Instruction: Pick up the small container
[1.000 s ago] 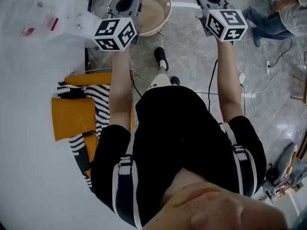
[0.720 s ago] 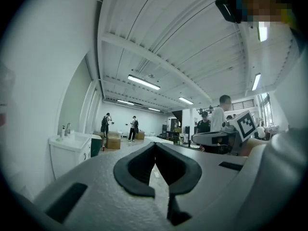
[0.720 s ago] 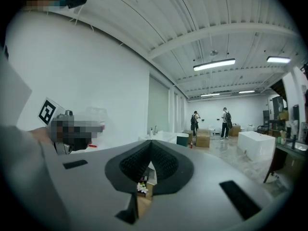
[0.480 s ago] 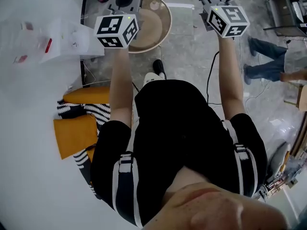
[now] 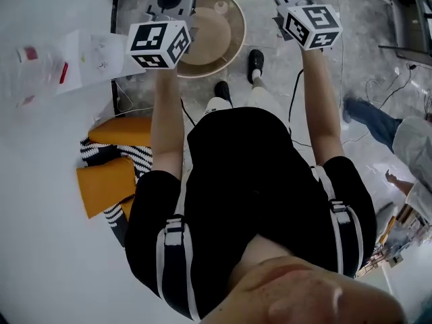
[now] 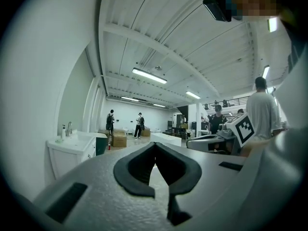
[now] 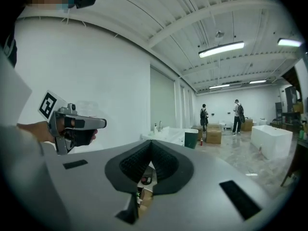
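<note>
My left gripper and right gripper are both clenched on nothing; what I take for the small container, too tiny to make out, sits toward the far edge of the round table; the left gripper partly hides the table.
</note>
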`<action>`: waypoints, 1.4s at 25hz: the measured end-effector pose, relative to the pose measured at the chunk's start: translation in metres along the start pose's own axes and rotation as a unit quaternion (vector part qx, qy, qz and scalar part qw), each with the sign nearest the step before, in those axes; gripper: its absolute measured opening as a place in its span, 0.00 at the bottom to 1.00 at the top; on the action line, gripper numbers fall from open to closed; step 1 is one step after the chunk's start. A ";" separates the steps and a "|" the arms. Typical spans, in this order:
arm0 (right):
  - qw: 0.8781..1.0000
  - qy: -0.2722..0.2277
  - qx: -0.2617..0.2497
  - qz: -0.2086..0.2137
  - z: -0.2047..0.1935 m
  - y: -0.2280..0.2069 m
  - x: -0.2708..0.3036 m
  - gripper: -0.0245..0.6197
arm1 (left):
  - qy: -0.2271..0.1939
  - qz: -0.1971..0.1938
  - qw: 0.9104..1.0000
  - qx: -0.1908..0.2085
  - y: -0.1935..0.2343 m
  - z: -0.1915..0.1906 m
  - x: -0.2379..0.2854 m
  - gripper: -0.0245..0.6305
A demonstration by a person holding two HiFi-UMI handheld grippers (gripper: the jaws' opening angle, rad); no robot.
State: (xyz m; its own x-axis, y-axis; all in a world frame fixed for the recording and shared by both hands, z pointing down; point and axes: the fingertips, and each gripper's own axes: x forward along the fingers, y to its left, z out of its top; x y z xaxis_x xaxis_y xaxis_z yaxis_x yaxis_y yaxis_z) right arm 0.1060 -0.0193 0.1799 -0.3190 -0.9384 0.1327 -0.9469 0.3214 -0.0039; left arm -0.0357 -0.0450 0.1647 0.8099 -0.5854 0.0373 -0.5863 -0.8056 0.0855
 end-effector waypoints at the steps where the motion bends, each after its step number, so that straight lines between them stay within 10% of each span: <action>1: 1.000 0.001 0.001 0.010 -0.004 -0.007 0.013 0.04 | -0.001 0.008 1.000 -0.001 0.007 -0.002 0.008 0.07; 19: 0.975 0.098 0.019 0.201 -0.211 -0.064 0.181 0.05 | 0.012 0.140 0.989 -0.055 0.067 -0.103 0.119 0.07; 35: 0.937 0.228 -0.007 0.265 -0.441 -0.041 0.244 0.22 | 0.052 0.199 0.973 -0.107 0.138 -0.259 0.138 0.07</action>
State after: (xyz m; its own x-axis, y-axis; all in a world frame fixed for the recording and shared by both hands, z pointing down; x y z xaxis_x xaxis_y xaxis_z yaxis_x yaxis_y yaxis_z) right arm 0.0844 -0.2054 0.6493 -0.6910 -0.4960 0.5258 -0.6593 0.7307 -0.1771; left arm 0.0002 -0.2129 0.4393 0.5244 -0.8256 0.2085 -0.8448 -0.4739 0.2484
